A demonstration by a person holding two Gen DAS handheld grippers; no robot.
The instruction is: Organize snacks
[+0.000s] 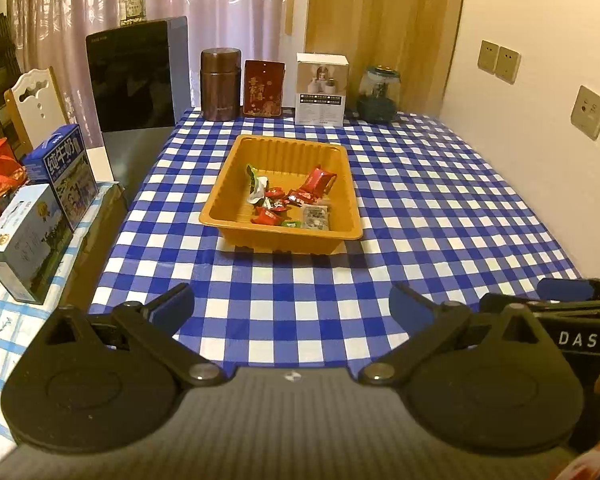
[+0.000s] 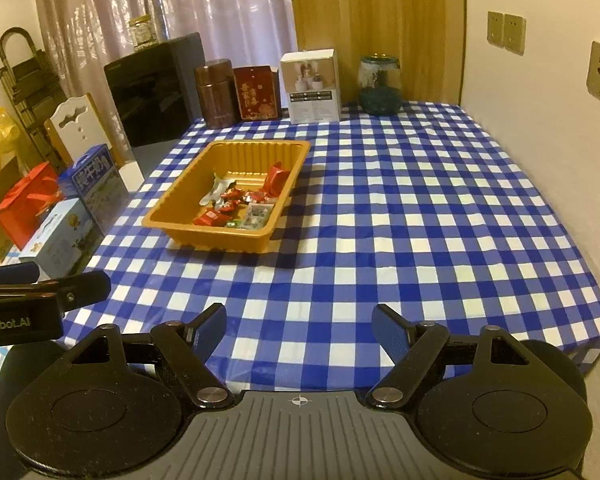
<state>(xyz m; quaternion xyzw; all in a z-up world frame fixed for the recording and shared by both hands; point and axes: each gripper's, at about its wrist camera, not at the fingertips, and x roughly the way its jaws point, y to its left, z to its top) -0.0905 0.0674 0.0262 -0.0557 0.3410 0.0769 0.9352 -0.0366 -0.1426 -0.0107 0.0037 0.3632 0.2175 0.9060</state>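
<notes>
The orange ribbed plastic tray [image 1: 280, 216] sits on the worktop's blue-and-white checked cloth [image 1: 420, 216], and the wrapped snacks [image 1: 296, 200], red, green and silvery, lie heaped in its near right corner. Both tools hang over the worktop's near edge, well short of the tray. The left gripper [image 1: 291, 308] has its fingers wide with only cloth between them. The right gripper [image 2: 299, 330] likewise has its fingers spread wide and holds nothing; the tray lies ahead to its left.
</notes>
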